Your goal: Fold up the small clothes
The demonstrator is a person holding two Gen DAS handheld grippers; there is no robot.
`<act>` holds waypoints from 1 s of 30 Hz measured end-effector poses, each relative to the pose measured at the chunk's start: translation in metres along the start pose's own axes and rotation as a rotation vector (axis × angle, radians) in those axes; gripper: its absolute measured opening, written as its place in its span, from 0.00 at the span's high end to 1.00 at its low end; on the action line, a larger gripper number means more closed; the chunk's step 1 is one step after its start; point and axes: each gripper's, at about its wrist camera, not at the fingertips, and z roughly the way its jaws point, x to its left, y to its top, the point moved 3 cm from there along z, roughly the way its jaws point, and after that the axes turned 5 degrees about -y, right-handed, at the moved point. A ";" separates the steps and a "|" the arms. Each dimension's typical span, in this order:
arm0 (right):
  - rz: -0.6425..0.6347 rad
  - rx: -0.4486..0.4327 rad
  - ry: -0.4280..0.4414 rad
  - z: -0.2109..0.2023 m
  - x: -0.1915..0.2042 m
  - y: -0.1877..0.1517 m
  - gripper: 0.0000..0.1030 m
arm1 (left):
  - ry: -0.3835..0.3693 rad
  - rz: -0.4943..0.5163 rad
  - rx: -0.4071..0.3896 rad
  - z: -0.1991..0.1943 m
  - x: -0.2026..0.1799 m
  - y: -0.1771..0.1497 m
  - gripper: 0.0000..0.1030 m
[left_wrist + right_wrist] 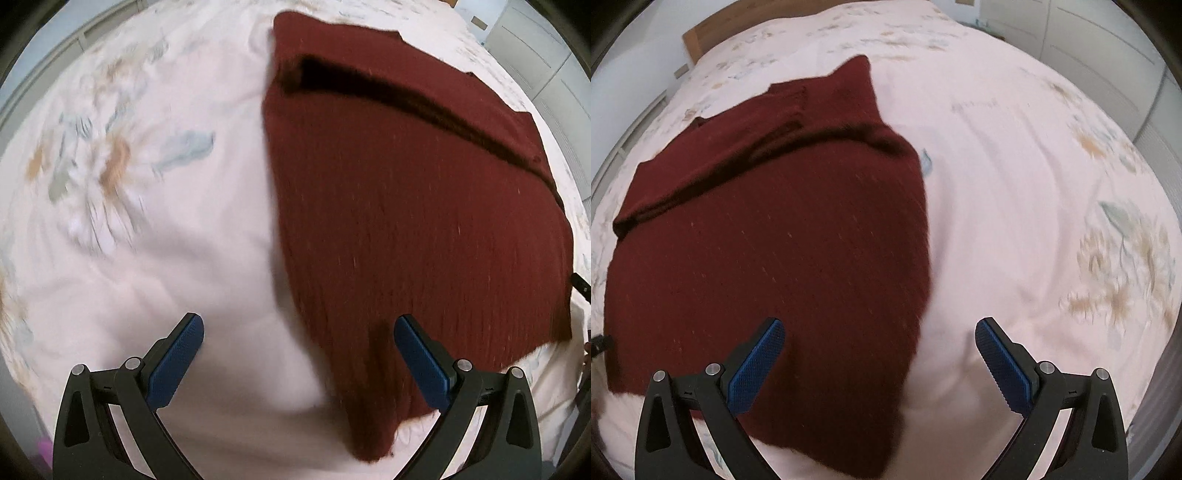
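Sweater [406,221], dark red, lies mid-bed on the floral bedspread [147,221] with one fold seemingly made, more judged left, while left gripper [299,358] and right gripper [879,362] hover wide open, empty.

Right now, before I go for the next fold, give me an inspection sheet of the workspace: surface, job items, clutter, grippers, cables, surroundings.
Surface: bed with a pale pink floral bedspread, softly rumpled.
Job's things: one dark red knit garment lying on the bedspread, with a folded layer across its far part; both views are motion-blurred.
Clutter: nothing seen on the bedspread apart from the garment.
Grippers: left gripper open, empty, above the garment's near left edge; right gripper open, empty, above its near right edge.
Cables: nothing seen.
Surroundings: wooden headboard at the far end; white cabinet doors to the right.
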 end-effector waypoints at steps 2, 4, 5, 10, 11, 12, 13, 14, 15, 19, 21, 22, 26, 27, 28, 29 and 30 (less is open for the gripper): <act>0.003 0.003 0.013 0.002 -0.003 -0.007 0.00 | -0.005 0.021 0.005 0.004 -0.005 -0.005 0.01; -0.005 0.020 0.024 0.006 -0.003 -0.012 0.00 | 0.000 0.046 0.007 0.010 -0.013 -0.007 0.01; -0.008 0.031 0.032 0.007 -0.002 -0.013 0.00 | -0.005 0.054 0.009 0.012 -0.017 -0.008 0.02; -0.013 0.077 0.049 0.012 -0.001 -0.023 0.00 | -0.042 0.100 0.009 0.017 -0.036 -0.005 0.22; -0.020 0.076 0.050 0.011 0.000 -0.024 0.00 | -0.049 0.115 0.009 0.017 -0.040 -0.006 0.26; -0.027 0.075 0.050 0.010 0.001 -0.024 0.01 | -0.058 0.123 0.007 0.017 -0.044 -0.005 0.36; -0.035 0.077 0.051 0.010 0.002 -0.025 0.03 | -0.069 0.131 0.004 0.020 -0.047 -0.005 0.45; -0.044 0.079 0.051 0.009 0.003 -0.026 0.09 | -0.080 0.142 0.004 0.019 -0.050 -0.006 0.49; -0.049 0.086 0.053 0.009 0.004 -0.027 0.13 | -0.086 0.152 0.007 0.018 -0.051 -0.007 0.59; -0.042 0.126 0.102 0.009 0.004 -0.033 0.43 | -0.143 0.184 0.037 0.022 -0.060 -0.004 0.89; -0.038 0.148 0.124 0.008 0.003 -0.033 0.65 | -0.144 0.194 0.036 0.019 -0.063 -0.002 0.91; -0.026 0.160 0.156 0.007 0.002 -0.032 0.79 | -0.146 0.199 0.035 0.017 -0.063 -0.002 0.91; -0.044 0.155 0.186 -0.002 0.003 -0.027 0.87 | -0.180 0.188 -0.003 -0.005 -0.067 0.001 0.92; -0.048 0.148 0.202 -0.007 0.004 -0.023 0.87 | -0.186 0.186 -0.014 -0.010 -0.067 0.003 0.92; -0.048 0.140 0.215 -0.011 0.004 -0.021 0.87 | -0.198 0.180 -0.031 -0.018 -0.068 0.008 0.92; -0.047 0.130 0.227 -0.015 0.004 -0.017 0.87 | -0.210 0.172 -0.044 -0.024 -0.068 0.011 0.92; -0.046 0.121 0.236 -0.019 0.004 -0.012 0.87 | -0.223 0.162 -0.059 -0.031 -0.068 0.016 0.92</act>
